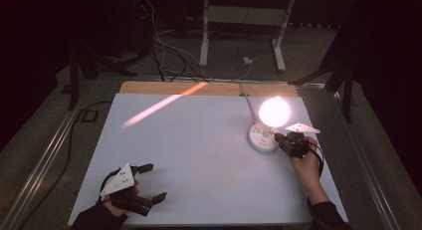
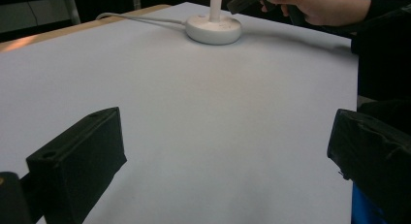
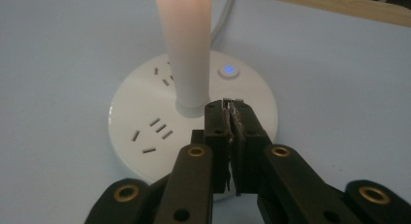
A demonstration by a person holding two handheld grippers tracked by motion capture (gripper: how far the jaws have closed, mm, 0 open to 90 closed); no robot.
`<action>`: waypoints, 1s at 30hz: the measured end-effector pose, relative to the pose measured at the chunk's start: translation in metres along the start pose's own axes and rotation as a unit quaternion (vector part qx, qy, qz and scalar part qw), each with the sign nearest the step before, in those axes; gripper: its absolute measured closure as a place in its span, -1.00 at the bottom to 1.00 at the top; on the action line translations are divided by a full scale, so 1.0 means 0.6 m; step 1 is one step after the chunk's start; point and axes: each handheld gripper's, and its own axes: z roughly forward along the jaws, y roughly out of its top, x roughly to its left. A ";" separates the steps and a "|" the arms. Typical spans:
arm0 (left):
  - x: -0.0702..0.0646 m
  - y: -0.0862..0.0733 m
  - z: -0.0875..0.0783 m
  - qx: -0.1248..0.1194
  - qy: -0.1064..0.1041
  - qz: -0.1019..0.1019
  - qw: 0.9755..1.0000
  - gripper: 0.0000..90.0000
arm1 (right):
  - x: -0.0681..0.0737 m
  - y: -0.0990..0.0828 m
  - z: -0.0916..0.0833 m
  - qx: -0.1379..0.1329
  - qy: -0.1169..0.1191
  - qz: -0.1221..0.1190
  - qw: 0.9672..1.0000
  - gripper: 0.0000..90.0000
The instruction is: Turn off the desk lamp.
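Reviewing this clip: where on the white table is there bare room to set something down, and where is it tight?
Most of the white table is bare: the wide stretch between the left gripper at the near left corner and the lamp base at the right. It is crowded only at the right edge, where the lit lamp, its cord and the right gripper, shut over the base, sit together.

I work in a dark room. The counter point(image 1: 199, 155) before me has a pale grey-white top with a strip of bare wood point(image 1: 149, 87) along its far edge. An orange streak of light point(image 1: 161, 104) crosses the far left of the top. Beyond the counter I see a grey floor point(image 1: 224, 51), a white frame on two legs point(image 1: 244, 21), and loose cables point(image 1: 164, 56). Metal rails point(image 1: 45, 160) flank the counter on both sides.
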 end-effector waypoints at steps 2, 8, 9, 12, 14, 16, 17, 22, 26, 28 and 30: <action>0.001 0.000 0.000 -0.001 0.000 -0.001 1.000 -0.99 | -0.001 0.000 0.001 0.001 -0.001 0.001 1.000 0.95; 0.000 0.000 0.001 0.001 0.000 0.000 1.000 -0.99 | 0.000 -0.001 0.005 0.007 -0.003 0.005 1.000 0.98; 0.000 0.000 0.001 0.002 0.000 0.000 1.000 -0.99 | 0.000 -0.001 0.005 0.007 -0.003 0.005 1.000 0.98; 0.000 0.000 0.000 0.000 0.001 0.000 1.000 -0.99 | -0.001 -0.004 0.008 0.010 -0.005 0.003 1.000 0.98; 0.001 0.000 0.000 0.000 0.001 -0.001 1.000 -0.99 | -0.002 -0.006 0.010 0.012 -0.005 0.004 1.000 0.97; 0.000 0.000 0.000 0.001 0.000 -0.001 1.000 -0.99 | -0.002 -0.008 0.012 0.011 -0.005 0.004 1.000 0.98; 0.000 0.000 0.000 0.001 0.000 0.000 1.000 -0.99 | -0.002 -0.008 0.012 0.011 -0.005 0.004 1.000 0.98; 0.000 0.000 0.000 0.002 0.001 0.000 1.000 -0.99 | -0.001 -0.007 0.012 0.012 -0.005 0.005 1.000 0.98; 0.000 0.000 0.001 0.001 0.000 -0.002 1.000 -0.99 | -0.001 -0.008 0.012 0.011 -0.005 0.005 1.000 0.97; -0.001 0.000 0.001 0.002 0.000 0.000 1.000 -0.99 | -0.001 -0.008 0.012 0.011 -0.005 0.005 1.000 0.98; -0.001 0.001 0.001 0.001 -0.001 -0.001 1.000 -0.99 | 0.000 -0.009 0.013 0.010 -0.008 0.003 1.000 0.98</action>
